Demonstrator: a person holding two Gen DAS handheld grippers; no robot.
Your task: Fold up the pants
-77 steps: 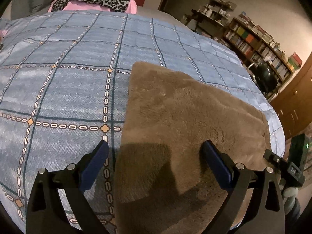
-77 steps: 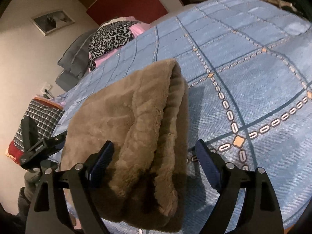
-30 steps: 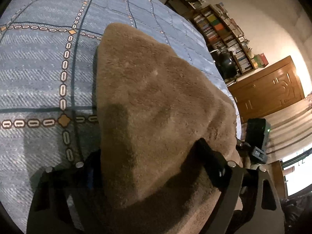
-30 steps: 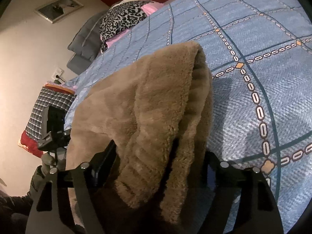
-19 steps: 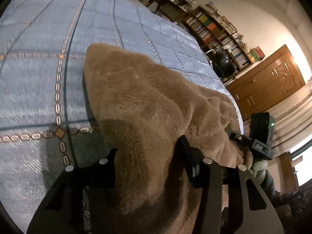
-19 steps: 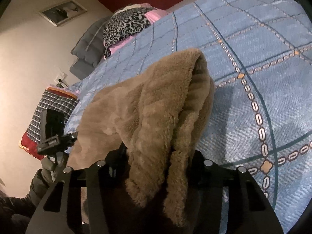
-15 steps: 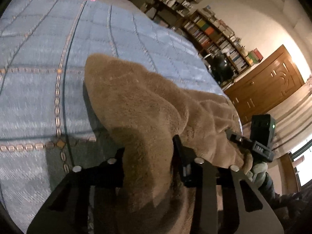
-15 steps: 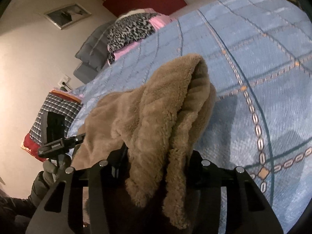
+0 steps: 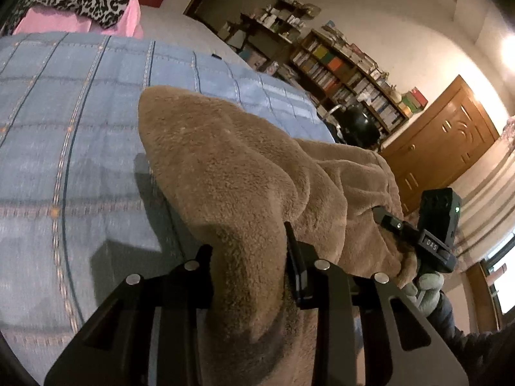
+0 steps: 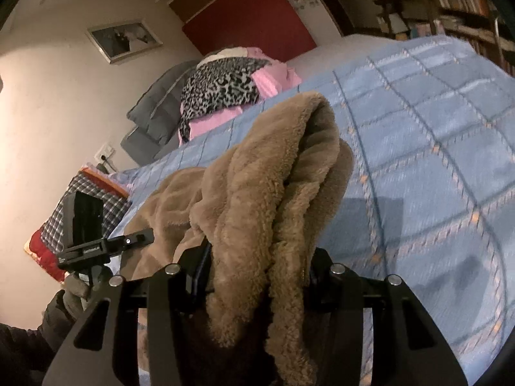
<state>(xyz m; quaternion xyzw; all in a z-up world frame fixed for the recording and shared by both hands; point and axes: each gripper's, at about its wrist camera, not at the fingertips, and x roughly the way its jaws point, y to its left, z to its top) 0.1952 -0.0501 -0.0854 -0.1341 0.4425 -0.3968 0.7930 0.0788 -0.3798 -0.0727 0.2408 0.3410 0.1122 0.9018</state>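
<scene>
The brown fleece pants [image 9: 225, 167] lie folded on the blue plaid bedspread [image 9: 64, 112]. My left gripper [image 9: 251, 267] is shut on the near left edge of the pants and holds it lifted off the bed. My right gripper [image 10: 257, 273] is shut on the near right edge of the pants [image 10: 273, 177], where the thick folded layers bunch up between the jaws. The far end of the pants still rests on the bedspread [image 10: 434, 160]. Each gripper shows in the other's view, the right one at the pants' right side [image 9: 418, 241] and the left one at the left side [image 10: 96, 247].
A leopard-print and pink pile [image 10: 225, 87] and grey pillows [image 10: 151, 119] sit at the head of the bed. Bookshelves [image 9: 347, 74] and a wooden door [image 9: 444, 148] stand beyond the bed's right side. A plaid cushion [image 10: 90, 199] lies at the left.
Both grippers went from open beside the pants to shut on their near edge. They then lifted that edge, and the cloth now bunches and rises off the bed.
</scene>
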